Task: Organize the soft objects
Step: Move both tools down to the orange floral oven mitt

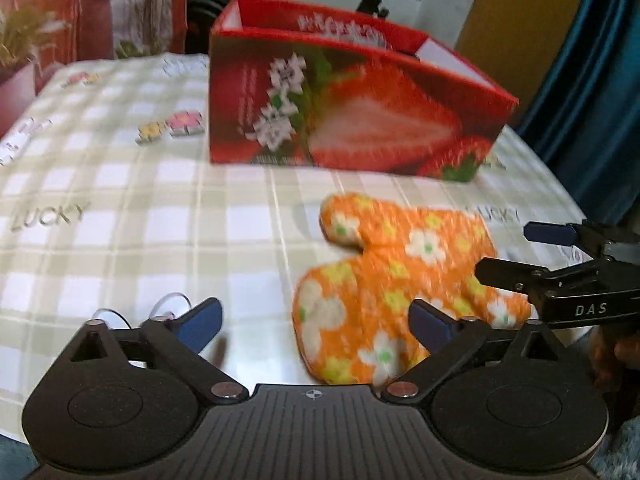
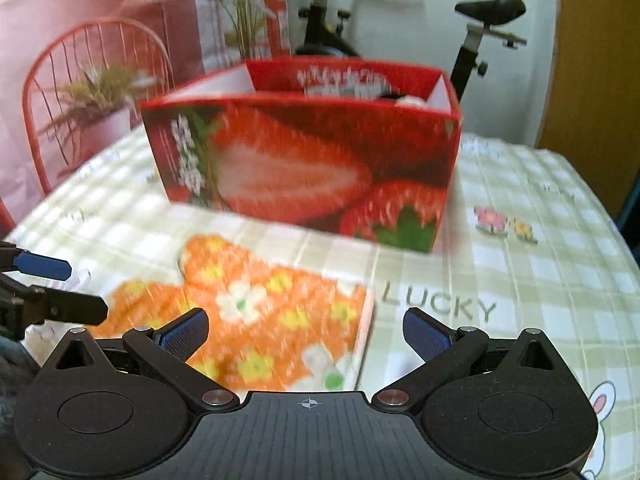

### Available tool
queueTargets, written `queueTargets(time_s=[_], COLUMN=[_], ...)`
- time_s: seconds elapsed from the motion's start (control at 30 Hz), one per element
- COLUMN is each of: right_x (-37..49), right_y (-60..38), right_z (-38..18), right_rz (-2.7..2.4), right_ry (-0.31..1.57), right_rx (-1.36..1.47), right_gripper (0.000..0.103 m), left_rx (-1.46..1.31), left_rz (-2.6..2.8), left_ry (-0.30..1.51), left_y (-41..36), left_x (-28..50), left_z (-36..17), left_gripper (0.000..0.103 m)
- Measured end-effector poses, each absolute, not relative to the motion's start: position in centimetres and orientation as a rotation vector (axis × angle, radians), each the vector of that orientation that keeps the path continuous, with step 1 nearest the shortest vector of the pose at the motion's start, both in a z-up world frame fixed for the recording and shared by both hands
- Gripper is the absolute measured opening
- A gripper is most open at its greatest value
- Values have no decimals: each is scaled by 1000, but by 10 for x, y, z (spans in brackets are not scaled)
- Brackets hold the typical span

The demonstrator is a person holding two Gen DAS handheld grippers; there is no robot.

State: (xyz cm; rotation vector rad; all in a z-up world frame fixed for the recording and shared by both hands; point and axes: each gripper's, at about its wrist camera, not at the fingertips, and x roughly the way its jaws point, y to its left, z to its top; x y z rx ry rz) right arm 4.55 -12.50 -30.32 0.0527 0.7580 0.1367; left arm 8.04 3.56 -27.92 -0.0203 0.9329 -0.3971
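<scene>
An orange oven mitt [image 1: 400,280] with white and yellow flowers lies flat on the checked tablecloth, just in front of a red strawberry-print box [image 1: 352,112] whose top is open. My left gripper [image 1: 316,324] stands open above the cloth, its right finger over the mitt's near edge and nothing pinched. In the right wrist view the mitt [image 2: 256,300] lies below my open right gripper [image 2: 304,336], cuff edge between the fingers, thumb toward the box [image 2: 304,160]. Each gripper shows in the other's view: the right gripper [image 1: 528,254] at the mitt's right, the left gripper [image 2: 60,286] at its left.
The tablecloth [image 1: 120,208] reads LUCKY and carries flower prints. Something white and dark shows inside the box [image 2: 404,100]. Two clear round cups [image 1: 168,304] sit by my left finger. A red wire chair [image 2: 92,80], a potted plant and an exercise bike [image 2: 472,40] stand behind the table.
</scene>
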Motion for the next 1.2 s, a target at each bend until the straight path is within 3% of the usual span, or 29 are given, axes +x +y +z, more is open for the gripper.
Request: queueTargets(time_s=[0.37,1.07,1.13,1.2], right_x=[53,110,107,106], right_y=[-109,-103,-104,-105], right_z=[-327,-341,-344,-345], right_rz=[175,166,166,168], right_ry=[847,836,819,813], right_rx=[-15,-6,1,2], right_gripper=[103,103,103,103], left_rx=[65,57,100,188], left_rz=[-422,-392,-426,-459], left_ry=[968,1059,1076,1075], left_y=[23,17,10,0], left_x=[81,153,157,157], left_z=[-293,-289,-289,-290], left_gripper=[54,54,66,67])
